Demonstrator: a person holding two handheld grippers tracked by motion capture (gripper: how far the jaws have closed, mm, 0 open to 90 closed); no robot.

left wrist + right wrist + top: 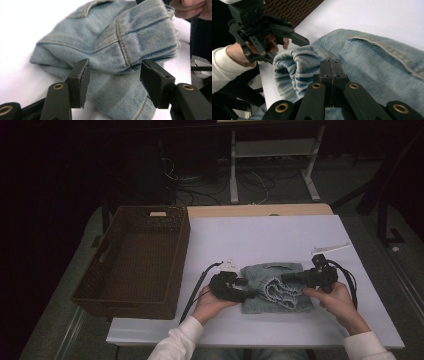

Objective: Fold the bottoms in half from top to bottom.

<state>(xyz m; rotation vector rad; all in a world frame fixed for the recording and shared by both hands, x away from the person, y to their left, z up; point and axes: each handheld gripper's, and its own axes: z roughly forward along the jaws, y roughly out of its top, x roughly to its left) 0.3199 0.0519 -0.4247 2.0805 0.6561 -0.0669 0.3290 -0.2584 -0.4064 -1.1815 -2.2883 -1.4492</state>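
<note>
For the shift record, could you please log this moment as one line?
left tool: open, straddling denim shorts | right tool: shut on denim fold | wicker basket: left of shorts

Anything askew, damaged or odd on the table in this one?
Nothing looks wrong. The folded denim shorts have a frayed hem, which looks like their style rather than damage. The wicker basket overhangs the table's left edge a little but sits level.

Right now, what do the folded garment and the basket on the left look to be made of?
The folded garment looks like light-blue denim: twill weave, tan topstitched seams and a frayed raw edge show in the left gripper view. The basket looks like dark brown woven wicker or rattan, matt, with a visible weave and a cut-out handle; it could also be a synthetic imitation.
</note>
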